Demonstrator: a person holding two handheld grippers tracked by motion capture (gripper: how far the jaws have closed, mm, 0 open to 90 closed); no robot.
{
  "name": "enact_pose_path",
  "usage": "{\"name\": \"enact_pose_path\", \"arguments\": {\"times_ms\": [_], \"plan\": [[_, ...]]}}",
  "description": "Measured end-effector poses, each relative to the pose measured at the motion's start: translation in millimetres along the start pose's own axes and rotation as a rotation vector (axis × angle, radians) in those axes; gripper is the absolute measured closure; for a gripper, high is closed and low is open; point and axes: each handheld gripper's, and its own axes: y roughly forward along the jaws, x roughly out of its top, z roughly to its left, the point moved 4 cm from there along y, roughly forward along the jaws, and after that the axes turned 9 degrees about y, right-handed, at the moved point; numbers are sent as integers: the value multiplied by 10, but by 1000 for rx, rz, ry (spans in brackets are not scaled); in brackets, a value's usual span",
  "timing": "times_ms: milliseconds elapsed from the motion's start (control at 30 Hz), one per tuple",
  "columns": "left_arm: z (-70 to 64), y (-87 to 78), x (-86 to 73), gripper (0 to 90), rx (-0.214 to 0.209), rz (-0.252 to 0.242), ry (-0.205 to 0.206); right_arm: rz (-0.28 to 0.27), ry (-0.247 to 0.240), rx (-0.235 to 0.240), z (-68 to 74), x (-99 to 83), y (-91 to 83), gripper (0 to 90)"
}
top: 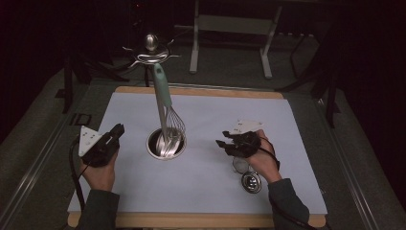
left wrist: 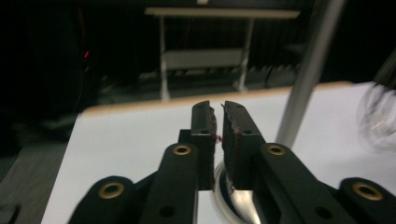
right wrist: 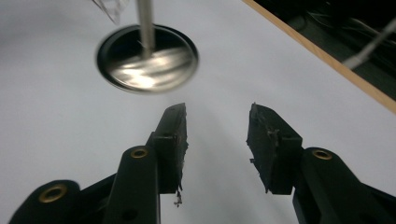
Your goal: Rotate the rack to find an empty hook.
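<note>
Whisk [top: 166, 103] with a green handle hangs from a metal stand [top: 151, 50] over its round base [top: 165, 143] on the white table [top: 206, 182], between the left gripper [top: 115, 132], jaws nearly pressed together, and the right gripper [top: 224, 141], jaws spread and empty.

Dim room, black surroundings; lit white tabletop [top: 239, 110]; gripper views blurred.

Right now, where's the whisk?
In the high view the whisk hangs from the utensil stand at the table's centre, its wires just above the stand's round base, between the left hand-held gripper and the right hand-held gripper.
</note>
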Motion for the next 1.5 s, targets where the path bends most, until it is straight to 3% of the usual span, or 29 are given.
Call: {"name": "enact_pose_path", "arguments": {"times_ms": [67, 167, 200, 267, 300, 433, 467, 533, 667, 733, 800, 967, 1100, 1367, 1500], "plan": [[-24, -27, 132, 900, -23, -42, 9, 0, 27, -12, -41, -77, 15, 566], [-55, -49, 253, 900, -28, -80, 21, 1, 61, -32, -104, -183, 29, 566], [-76, -71, 347, 900, -38, -113, 16, 6, 70, -47, -125, -221, 26, 567], [-100, -95, 467, 900, -44, -158, 1, 8, 75, -66, -142, -268, 15, 565], [-100, -95, 467, 900, -44, -158, 1, 8, 75, -66, -142, -268, 15, 565], [-158, -150, 788, 900, -75, -250, 5, 22, 83, -98, -162, -427, -7, 561], [-158, -150, 788, 900, -75, -250, 5, 17, 94, -97, -174, -455, -11, 561], [-203, -181, 976, 900, -89, -311, 24, 13, 119, -99, -197, -511, -16, 560], [-237, -211, 1138, 900, -99, -368, 40, 15, 159, -100, -210, -596, -37, 560], [-273, -210, 1262, 900, -110, -415, 60, -9, 195, -90, -216, -649, -76, 560], [-299, -193, 1332, 900, -122, -433, 69, -1, 196, -97, -227, -662, -94, 560], [-324, -146, 1488, 900, -149, -498, 48, -35, 233, -88, -237, -655, -134, 560], [-295, -79, 1575, 900, -166, -533, -1, -38, 245, -79, -229, -668, -144, 560], [-287, 55, 1684, 900, -121, -514, 9, -60, 276, -74, -268, -685, -202, 562], [-255, 88, 1687, 900, -104, -512, -9, -67, 280, -76, -282, -683, -230, 562]]}}
